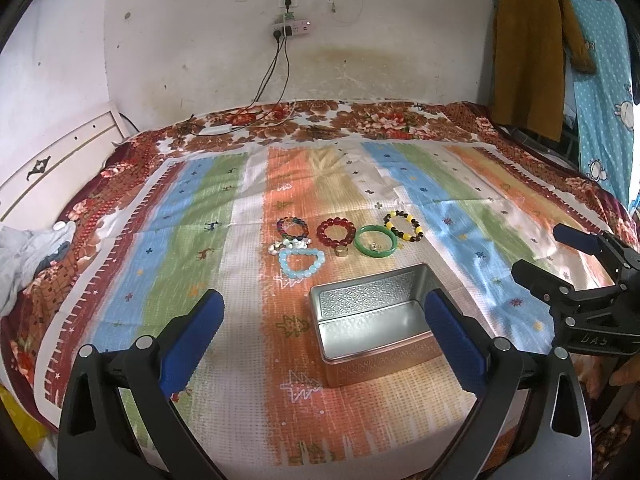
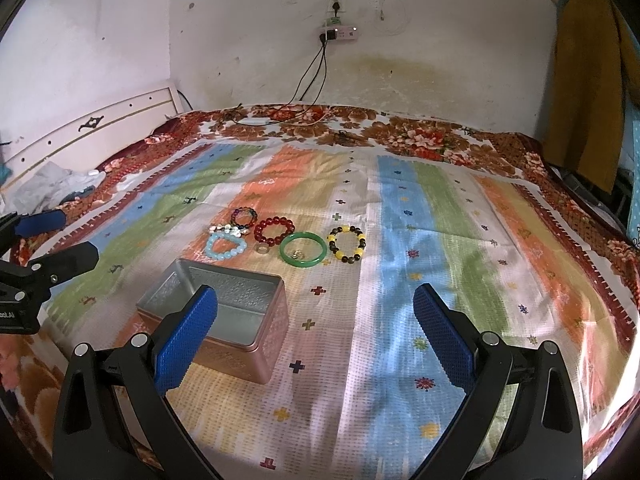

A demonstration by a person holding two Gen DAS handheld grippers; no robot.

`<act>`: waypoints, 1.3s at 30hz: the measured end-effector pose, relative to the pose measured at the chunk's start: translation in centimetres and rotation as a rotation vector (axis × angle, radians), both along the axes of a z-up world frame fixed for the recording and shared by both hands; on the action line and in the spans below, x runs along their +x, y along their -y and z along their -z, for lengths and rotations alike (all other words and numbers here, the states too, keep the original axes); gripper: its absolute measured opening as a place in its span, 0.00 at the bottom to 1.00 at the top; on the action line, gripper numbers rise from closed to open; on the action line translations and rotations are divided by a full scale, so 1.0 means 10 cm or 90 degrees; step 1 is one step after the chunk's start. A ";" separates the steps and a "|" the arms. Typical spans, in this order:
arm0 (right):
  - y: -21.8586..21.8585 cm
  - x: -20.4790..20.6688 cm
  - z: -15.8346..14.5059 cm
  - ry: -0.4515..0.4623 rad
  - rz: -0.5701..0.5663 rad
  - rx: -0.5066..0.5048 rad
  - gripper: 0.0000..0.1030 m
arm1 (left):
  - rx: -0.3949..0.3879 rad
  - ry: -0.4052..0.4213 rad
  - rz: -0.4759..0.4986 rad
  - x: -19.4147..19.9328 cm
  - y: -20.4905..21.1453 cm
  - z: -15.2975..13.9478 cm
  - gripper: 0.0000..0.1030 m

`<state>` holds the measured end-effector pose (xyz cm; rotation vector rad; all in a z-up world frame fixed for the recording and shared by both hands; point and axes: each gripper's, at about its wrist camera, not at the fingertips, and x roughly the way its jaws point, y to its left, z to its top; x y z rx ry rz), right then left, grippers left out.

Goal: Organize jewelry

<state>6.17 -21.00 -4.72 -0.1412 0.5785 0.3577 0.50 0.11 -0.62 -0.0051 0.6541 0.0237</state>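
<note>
An open, empty metal tin (image 1: 372,320) (image 2: 224,312) stands on the striped cloth. Behind it lie several pieces: a dark multicolour bead bracelet (image 1: 292,227) (image 2: 245,217), a red bead bracelet (image 1: 335,233) (image 2: 274,231), a green bangle (image 1: 375,241) (image 2: 302,255) with a small ring inside, a yellow-and-black bead bracelet (image 1: 403,226) (image 2: 346,243), a pale blue bead bracelet (image 1: 301,265) (image 2: 225,247), a white shell bracelet (image 1: 289,245) (image 2: 226,230) and a gold ring (image 1: 341,251) (image 2: 262,249). My left gripper (image 1: 324,336) is open and empty above the tin. My right gripper (image 2: 316,332) is open and empty, right of the tin.
The cloth lies on a floral bedspread (image 1: 360,116). A charger and cables (image 1: 216,130) lie at the far edge under a wall power strip (image 1: 292,28). A headboard (image 1: 52,160) and crumpled clothes (image 1: 24,256) are at left. Garments (image 1: 532,48) hang at right.
</note>
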 end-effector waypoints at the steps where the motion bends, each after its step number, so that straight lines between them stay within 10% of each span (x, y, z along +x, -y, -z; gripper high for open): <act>1: 0.00 0.00 0.00 0.000 0.003 0.001 0.96 | -0.002 -0.002 -0.001 0.01 0.00 0.00 0.95; 39: -0.16 0.59 -0.17 0.002 -0.007 0.025 0.96 | 0.045 -0.017 0.028 0.60 0.02 -0.06 0.95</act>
